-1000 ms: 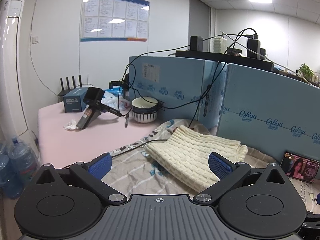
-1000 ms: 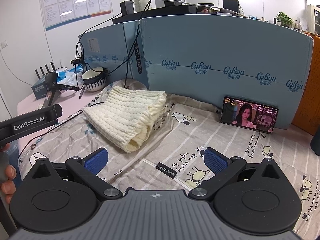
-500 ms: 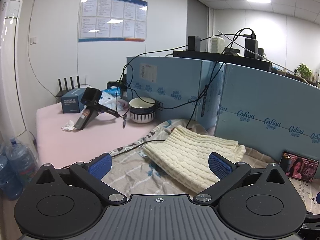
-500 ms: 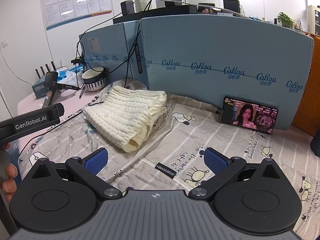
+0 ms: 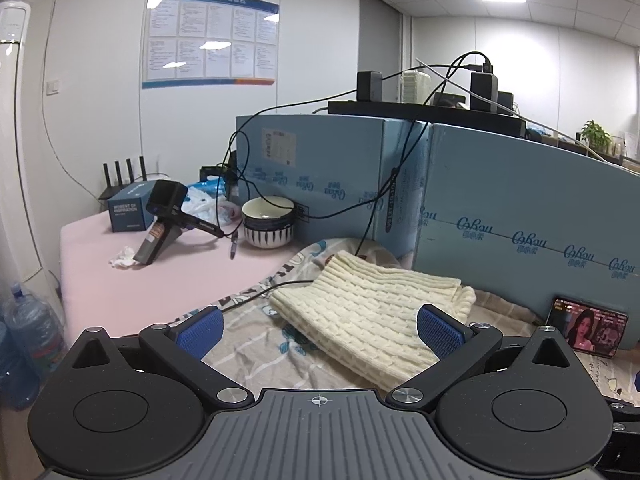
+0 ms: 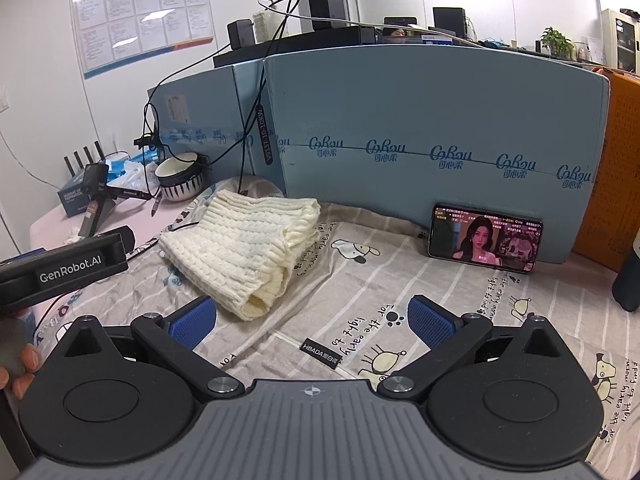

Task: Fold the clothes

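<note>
A cream cable-knit sweater [image 5: 368,304] lies folded into a thick rectangle on the printed grey sheet [image 5: 256,344]; it also shows in the right wrist view [image 6: 244,248]. My left gripper [image 5: 320,328] is open and empty, held above the sheet just short of the sweater's near edge. My right gripper [image 6: 312,318] is open and empty, above the sheet to the right of the sweater's near corner. The left gripper's body [image 6: 64,270] shows at the left edge of the right wrist view.
Blue foam boards [image 6: 432,136] wall the back. A phone [image 6: 486,238] leans on them at the right. A striped bowl [image 5: 268,228], a black handheld camera [image 5: 160,220], a blue box [image 5: 130,212] and cables [image 5: 256,292] lie on the pink surface [image 5: 160,280] at left. Water bottles [image 5: 24,340] stand on the floor.
The left gripper has drifted slightly up and back, so the scene sits a little lower in its view. The right gripper and the sweater have not moved.
</note>
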The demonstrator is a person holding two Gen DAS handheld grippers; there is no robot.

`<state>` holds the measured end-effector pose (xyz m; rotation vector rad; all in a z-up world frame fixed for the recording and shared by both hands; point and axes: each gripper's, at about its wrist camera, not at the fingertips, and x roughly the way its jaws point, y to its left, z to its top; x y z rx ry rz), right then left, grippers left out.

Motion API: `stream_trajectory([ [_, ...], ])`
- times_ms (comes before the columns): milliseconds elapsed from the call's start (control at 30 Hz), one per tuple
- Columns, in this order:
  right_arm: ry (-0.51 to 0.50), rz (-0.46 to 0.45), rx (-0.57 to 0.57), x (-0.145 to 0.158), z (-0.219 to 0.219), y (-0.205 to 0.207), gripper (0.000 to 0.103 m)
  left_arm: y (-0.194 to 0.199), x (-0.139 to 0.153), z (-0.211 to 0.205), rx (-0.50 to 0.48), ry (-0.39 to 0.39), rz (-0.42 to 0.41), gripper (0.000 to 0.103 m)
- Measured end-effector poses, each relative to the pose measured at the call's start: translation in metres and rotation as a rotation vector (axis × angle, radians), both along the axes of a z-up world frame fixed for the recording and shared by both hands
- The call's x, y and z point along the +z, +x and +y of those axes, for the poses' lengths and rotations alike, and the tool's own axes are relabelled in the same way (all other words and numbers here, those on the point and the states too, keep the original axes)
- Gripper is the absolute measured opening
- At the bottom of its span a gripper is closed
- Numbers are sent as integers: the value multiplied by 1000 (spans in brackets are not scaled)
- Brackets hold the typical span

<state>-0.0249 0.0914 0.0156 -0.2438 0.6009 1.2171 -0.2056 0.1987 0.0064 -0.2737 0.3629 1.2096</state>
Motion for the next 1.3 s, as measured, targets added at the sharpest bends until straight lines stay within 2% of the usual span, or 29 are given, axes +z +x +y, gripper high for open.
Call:
stream_trajectory([
  [1300,-32,1,-20,-8,-2,-2,103,0,-4,-3,-8,-9,-8,103],
])
